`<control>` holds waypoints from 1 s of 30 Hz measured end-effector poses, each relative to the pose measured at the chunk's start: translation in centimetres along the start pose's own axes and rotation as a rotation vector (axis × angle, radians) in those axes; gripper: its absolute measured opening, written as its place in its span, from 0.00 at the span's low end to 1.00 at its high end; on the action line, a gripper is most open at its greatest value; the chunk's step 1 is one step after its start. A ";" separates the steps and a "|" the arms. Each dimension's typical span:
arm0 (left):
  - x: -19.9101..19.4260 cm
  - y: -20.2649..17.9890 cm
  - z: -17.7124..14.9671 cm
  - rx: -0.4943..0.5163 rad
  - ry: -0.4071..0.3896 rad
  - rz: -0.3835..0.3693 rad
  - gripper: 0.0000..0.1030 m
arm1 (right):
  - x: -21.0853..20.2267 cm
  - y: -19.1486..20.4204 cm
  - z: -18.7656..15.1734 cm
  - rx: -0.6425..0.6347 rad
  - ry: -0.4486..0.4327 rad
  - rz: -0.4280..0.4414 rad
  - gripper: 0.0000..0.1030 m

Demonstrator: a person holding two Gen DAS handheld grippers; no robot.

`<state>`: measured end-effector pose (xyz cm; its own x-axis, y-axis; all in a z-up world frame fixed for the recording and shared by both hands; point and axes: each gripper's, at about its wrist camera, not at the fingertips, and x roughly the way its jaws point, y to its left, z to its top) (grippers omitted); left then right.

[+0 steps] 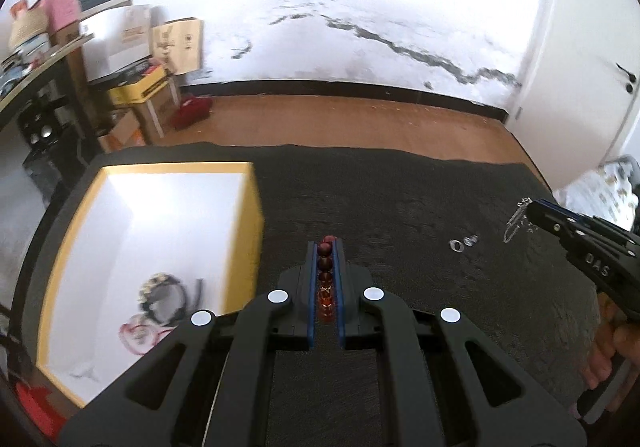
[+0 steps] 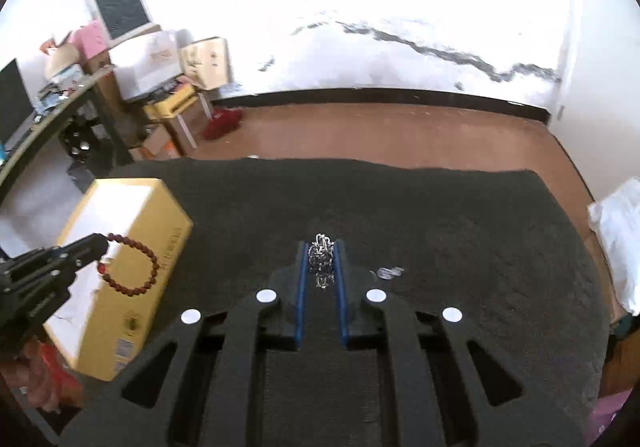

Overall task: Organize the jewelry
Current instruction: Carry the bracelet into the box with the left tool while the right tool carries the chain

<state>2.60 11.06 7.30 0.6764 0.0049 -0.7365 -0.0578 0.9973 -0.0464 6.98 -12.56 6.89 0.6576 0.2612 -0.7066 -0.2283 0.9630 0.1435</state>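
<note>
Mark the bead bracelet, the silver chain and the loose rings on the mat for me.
bead bracelet point(image 2: 134, 267), right wrist view, on the hanging loop of beads.
silver chain point(image 2: 321, 255), right wrist view, on the bunched links between the fingers.
rings point(image 1: 464, 243), left wrist view, on the small silver cluster.

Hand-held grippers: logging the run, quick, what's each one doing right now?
Left hand-held gripper: closed on the red bead bracelet.
Right hand-held gripper: closed on the silver chain.
</note>
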 end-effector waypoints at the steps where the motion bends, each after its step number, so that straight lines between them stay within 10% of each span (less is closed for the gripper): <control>1: -0.4 0.7 0.1 -0.009 -0.005 0.015 0.07 | -0.2 1.0 0.3 -0.011 -0.004 0.015 0.12; 17: -7.8 15.4 -1.6 -0.155 -0.025 0.289 0.07 | 0.2 16.5 1.7 -0.168 -0.007 0.218 0.12; 30: 1.4 21.8 -7.3 -0.314 0.152 0.319 0.07 | 3.8 20.8 0.0 -0.222 0.062 0.240 0.12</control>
<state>-3.06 32.25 0.33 0.4748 0.2732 -0.8366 -0.4804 0.8769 0.0137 4.71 8.45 7.16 0.5226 0.4681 -0.7126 -0.5268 0.8345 0.1619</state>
